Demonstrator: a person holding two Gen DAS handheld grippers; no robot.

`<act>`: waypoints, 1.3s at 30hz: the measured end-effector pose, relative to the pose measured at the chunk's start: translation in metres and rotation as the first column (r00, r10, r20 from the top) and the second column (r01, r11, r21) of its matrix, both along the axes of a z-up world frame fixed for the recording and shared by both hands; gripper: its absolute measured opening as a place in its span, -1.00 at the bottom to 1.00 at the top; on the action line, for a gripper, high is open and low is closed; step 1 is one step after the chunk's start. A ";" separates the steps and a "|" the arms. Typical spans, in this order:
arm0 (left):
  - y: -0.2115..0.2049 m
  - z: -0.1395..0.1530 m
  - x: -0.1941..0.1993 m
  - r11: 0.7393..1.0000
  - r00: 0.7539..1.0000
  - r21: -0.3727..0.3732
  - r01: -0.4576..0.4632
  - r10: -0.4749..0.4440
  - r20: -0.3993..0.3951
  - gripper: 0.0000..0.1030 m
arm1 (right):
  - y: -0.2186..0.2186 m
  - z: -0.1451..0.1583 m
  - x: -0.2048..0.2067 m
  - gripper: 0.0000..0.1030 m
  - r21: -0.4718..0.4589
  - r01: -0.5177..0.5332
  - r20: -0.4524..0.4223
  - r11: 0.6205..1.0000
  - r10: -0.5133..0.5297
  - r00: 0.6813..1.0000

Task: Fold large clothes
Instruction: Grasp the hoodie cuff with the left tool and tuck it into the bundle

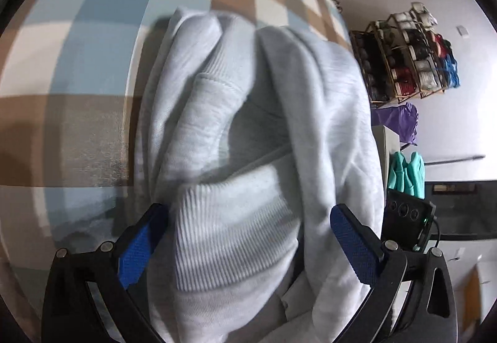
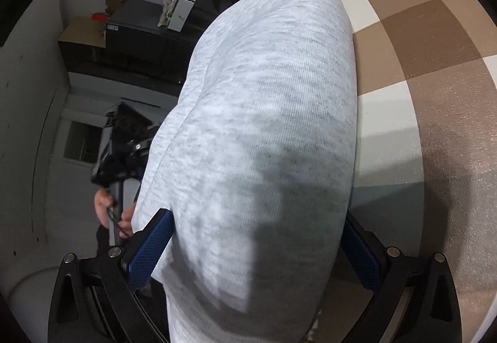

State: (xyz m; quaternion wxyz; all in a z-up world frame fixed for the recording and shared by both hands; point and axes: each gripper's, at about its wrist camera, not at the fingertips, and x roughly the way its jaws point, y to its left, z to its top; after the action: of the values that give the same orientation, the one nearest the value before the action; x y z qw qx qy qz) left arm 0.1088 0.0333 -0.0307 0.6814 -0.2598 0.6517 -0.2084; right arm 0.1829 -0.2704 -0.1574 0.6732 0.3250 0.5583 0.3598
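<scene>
A light grey sweatshirt (image 1: 248, 132) is bunched between the fingers of my left gripper (image 1: 248, 218); its ribbed hem (image 1: 233, 234) lies between the blue pads, which stand wide apart around the thick bundle. In the right wrist view the same grey sweatshirt (image 2: 264, 125) fills the space between the fingers of my right gripper (image 2: 254, 237), whose blue pads press its sides. The garment hangs lifted over the checked table cover (image 2: 419, 48). The other gripper and the hand that holds it (image 2: 115, 175) show at the left of the right wrist view.
The checked brown, blue and white cover (image 1: 77, 48) spreads under the garment. A rack of yarn spools (image 1: 410, 57), purple cloth (image 1: 400, 119) and teal cloth (image 1: 407, 172) stand by the wall. A black device (image 1: 407, 225) sits nearby. Dark cabinets with boxes (image 2: 124, 29) stand behind.
</scene>
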 end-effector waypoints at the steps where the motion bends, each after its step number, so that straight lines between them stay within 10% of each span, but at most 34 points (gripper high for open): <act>1: -0.002 0.004 0.001 1.000 1.000 0.014 0.009 -0.008 -0.017 0.97 | 0.001 -0.001 0.001 1.00 -0.008 -0.003 -0.002 1.000 0.003 1.000; 7: -0.035 0.018 -0.016 0.976 0.987 0.151 0.157 -0.160 0.004 0.85 | 0.012 0.004 0.004 0.87 -0.053 -0.035 0.009 0.998 0.036 0.999; 12: -0.045 0.034 -0.033 0.966 0.971 0.135 0.222 -0.232 0.058 -0.36 | 0.016 0.015 0.001 0.64 -0.075 -0.090 0.064 0.993 0.095 0.993; 16: -0.054 0.036 -0.047 0.949 0.956 0.171 0.267 -0.283 0.077 -0.29 | 0.021 0.012 -0.009 0.64 -0.062 -0.119 0.050 0.991 0.122 0.991; 18: -0.056 0.030 -0.036 0.949 0.959 0.176 0.260 -0.275 0.064 0.25 | 0.021 0.010 -0.008 0.65 -0.055 -0.105 0.047 0.993 0.108 0.993; 22: -0.042 0.017 -0.025 0.962 0.972 0.140 0.233 -0.236 0.005 0.41 | 0.024 0.006 -0.001 0.69 -0.048 -0.079 0.041 0.996 0.080 0.996; 24: -0.045 0.020 -0.025 0.961 0.969 0.134 0.242 -0.247 0.026 -0.15 | 0.019 0.004 -0.006 0.69 -0.047 -0.073 0.037 0.996 0.075 0.996; 27: -0.056 0.030 -0.028 0.953 0.957 0.127 0.274 -0.284 0.067 -0.46 | 0.019 0.009 -0.014 0.60 -0.056 -0.065 0.060 0.996 0.068 0.996; 39: -0.057 0.046 -0.044 0.947 0.934 0.088 0.308 -0.318 0.163 -0.63 | 0.013 0.030 -0.046 0.35 -0.012 -0.042 0.166 0.999 0.043 0.985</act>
State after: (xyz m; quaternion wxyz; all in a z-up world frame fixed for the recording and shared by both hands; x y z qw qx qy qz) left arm 0.0644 -0.0238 0.0151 0.7017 -0.1124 0.6285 -0.3162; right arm 0.1367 -0.2574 -0.1278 0.7111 0.2791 0.5084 0.3976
